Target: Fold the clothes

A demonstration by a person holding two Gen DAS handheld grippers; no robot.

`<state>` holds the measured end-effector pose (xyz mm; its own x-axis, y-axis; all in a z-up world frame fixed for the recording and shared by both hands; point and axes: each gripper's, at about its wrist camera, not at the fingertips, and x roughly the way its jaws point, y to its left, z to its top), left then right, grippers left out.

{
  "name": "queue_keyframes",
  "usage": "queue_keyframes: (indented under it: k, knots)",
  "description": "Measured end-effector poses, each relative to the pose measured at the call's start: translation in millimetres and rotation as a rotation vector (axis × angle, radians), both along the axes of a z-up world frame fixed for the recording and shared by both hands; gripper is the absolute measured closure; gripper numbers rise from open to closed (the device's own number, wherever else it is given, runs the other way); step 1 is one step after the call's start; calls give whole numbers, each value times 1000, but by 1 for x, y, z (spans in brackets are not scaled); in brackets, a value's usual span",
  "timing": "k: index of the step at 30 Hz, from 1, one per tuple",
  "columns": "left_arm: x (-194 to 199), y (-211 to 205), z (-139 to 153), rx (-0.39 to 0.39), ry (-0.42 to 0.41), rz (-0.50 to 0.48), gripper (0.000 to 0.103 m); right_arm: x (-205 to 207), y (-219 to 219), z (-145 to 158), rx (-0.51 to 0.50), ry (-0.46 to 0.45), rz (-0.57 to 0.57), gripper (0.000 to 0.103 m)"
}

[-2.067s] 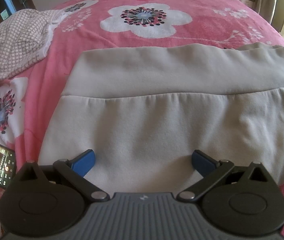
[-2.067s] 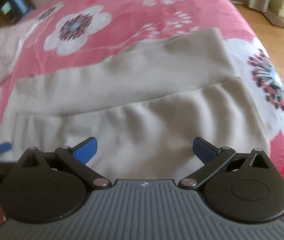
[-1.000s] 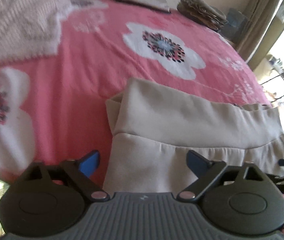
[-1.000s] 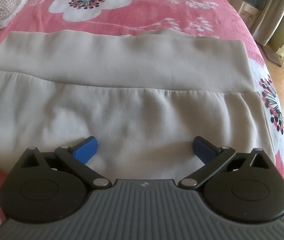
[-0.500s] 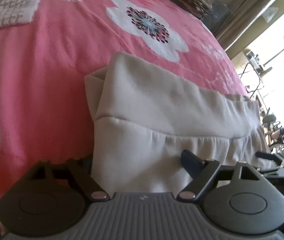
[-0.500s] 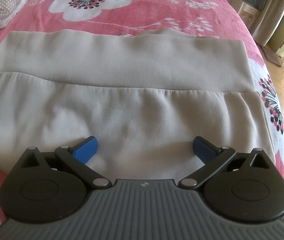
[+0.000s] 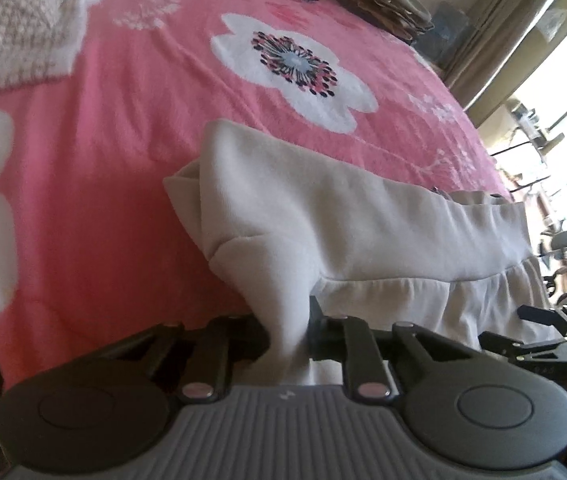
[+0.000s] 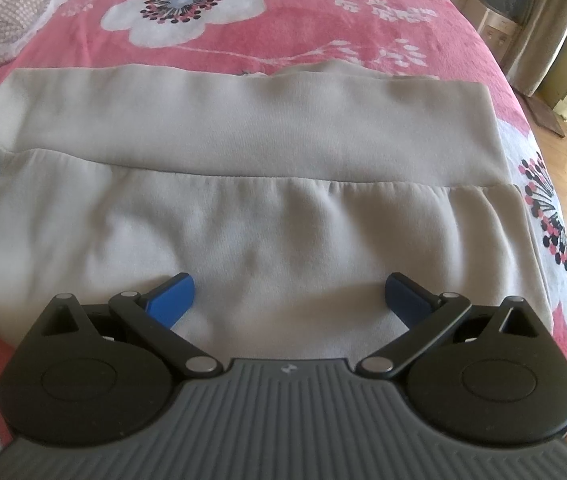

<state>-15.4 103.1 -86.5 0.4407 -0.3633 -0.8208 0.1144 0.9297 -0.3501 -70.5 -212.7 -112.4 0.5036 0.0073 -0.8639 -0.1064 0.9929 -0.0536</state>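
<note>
Garment (image 7: 283, 304) (beige) — between left hand-held gripper (image 7: 287, 338)

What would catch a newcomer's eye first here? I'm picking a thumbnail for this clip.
First the pink bedspread with big white flowers that fills both views. On it lies the pale beige fleece garment, spread flat across the middle. In the left wrist view the left gripper is closing on a bunched fold at the garment's left edge, while the right gripper hangs open over the flat cloth.
</note>
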Motion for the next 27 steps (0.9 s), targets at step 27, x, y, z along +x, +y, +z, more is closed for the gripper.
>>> queue_keyframes:
  k: [27]
  knots:
    - [44, -260, 78, -128, 134, -268, 77, -30, -23, -5, 1, -188, 178, 1]
